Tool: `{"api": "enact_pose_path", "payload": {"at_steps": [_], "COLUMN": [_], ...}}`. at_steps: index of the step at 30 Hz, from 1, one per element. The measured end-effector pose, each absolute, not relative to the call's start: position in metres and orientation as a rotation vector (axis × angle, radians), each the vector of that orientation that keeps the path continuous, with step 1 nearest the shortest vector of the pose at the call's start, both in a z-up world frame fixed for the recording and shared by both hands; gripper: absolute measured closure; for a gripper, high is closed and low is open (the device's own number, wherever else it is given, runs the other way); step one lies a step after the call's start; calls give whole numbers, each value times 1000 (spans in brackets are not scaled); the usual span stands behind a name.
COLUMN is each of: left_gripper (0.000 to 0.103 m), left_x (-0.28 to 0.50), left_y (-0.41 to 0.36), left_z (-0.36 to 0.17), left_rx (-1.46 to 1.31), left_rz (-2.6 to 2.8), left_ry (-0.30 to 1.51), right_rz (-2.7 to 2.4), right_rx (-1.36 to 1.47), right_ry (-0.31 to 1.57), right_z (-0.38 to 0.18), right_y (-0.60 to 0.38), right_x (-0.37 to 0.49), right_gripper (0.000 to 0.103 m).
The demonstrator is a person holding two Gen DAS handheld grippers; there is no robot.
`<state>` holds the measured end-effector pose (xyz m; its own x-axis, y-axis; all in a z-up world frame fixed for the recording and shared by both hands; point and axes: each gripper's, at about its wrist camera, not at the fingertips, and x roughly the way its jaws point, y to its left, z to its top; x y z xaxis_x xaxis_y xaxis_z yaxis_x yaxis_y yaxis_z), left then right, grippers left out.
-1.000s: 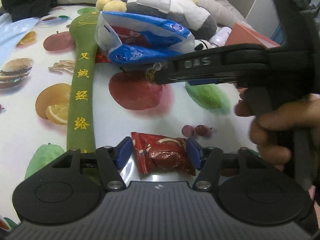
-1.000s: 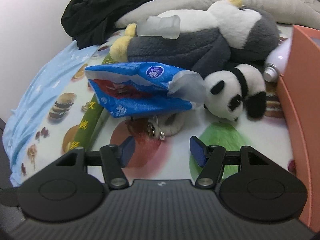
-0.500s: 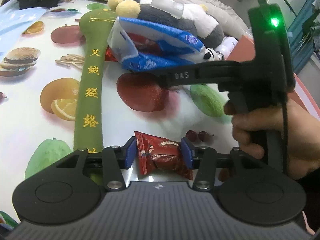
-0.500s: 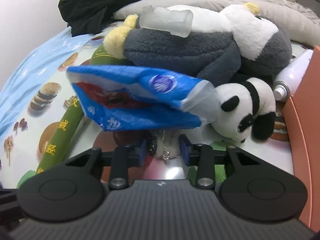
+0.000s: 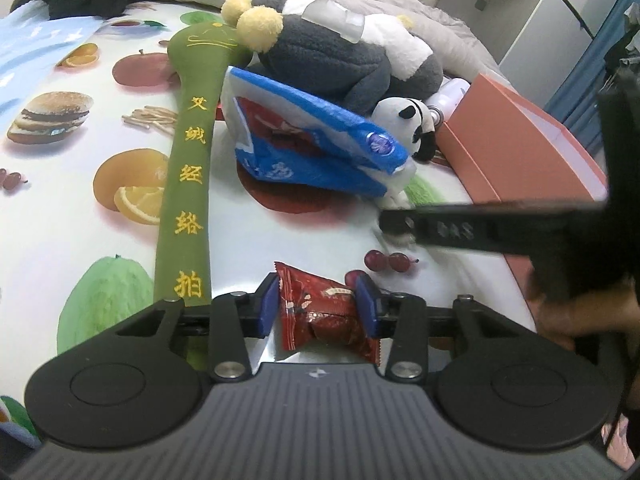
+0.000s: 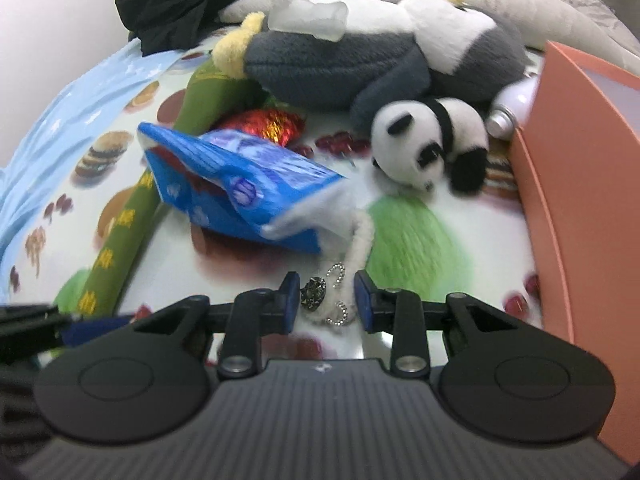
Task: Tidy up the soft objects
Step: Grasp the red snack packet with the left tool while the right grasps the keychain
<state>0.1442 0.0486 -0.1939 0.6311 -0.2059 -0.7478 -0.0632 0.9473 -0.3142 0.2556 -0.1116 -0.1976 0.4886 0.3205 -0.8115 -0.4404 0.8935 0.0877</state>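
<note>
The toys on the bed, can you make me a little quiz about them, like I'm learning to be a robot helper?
1. True or false: the small panda lies inside the orange box.
2. What sits between the pads of the left gripper? A: a red snack packet. B: a blue bag. C: a green stick.
3. Fill in: the clear plastic piece lies on the big plush toy, whose body is mostly ___.

Key
1. False. It lies beside the box, on the fruit cloth.
2. A. The jaws are closing on it.
3. Grey.
</note>
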Motion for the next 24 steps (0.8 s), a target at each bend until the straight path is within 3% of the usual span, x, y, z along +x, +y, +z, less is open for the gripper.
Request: {"api": "enact_pose_path", "payload": {"at_steps": [9,15,22,24], "left_gripper": [63,75,74,69], "left_x": [134,129,130,131], "left_y": [44,38,41,46], "left_z": [-191,-188,-188,-188], "left_rx": [-328,-324,-350,-373], "left_rz": [-80,-73,-67,-82], "left_ry": [884,876,891,912], "right_rz": [422,397,375,363], "right_rx": [-128,-110,-100,-94], "right_ry": [967,967,964,965], "right_z": [-188,-185,-184,-184], "right_y": [-138,-152,-160,-162], "right_x": [214,193,182,180], "right_gripper": [73,76,77,77]}}
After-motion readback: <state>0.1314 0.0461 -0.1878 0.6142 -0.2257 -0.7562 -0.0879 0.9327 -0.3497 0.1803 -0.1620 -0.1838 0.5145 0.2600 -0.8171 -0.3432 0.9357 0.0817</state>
